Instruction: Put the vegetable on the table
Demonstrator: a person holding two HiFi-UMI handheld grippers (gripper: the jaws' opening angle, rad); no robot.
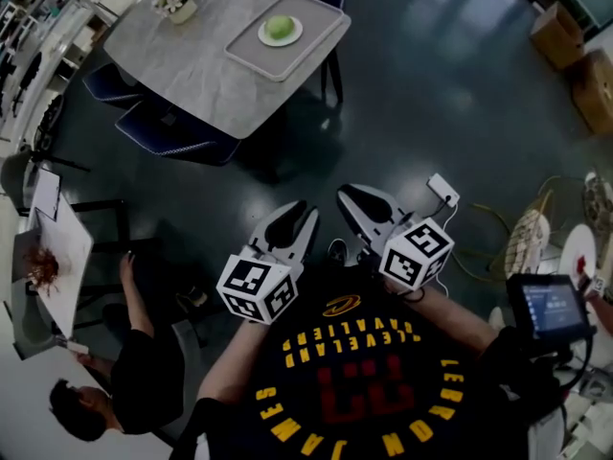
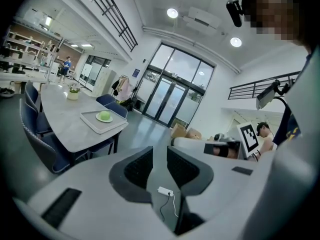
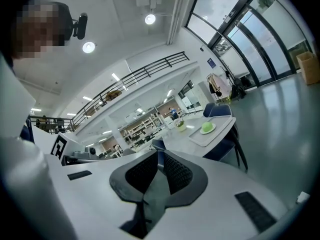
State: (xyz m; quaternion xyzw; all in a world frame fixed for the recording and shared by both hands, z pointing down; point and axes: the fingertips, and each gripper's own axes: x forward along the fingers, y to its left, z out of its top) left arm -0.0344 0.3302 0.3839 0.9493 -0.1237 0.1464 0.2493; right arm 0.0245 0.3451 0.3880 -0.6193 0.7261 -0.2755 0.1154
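The vegetable, a round pale-green one, lies on a small white plate. The plate stands in a light tray set at one corner of the grey table, along the table's edge. A potted plant stands near another edge of the same table, well apart from the tray.

Both grippers are held close in front of the person's chest, over the dark floor and well away from the table. The vegetable is far ahead of them, nearer the left gripper's side in the head view.

The left gripper has its jaws a little apart. Nothing is between them. In the left gripper view only the floor and a white power strip show through the gap, and the vegetable sits off to the left, far beyond the jaws.

The right gripper has its jaws drawn nearly together, with only a thin slit left, and it grips nothing. In the right gripper view the vegetable lies far off to the right of the jaws, on its tray.
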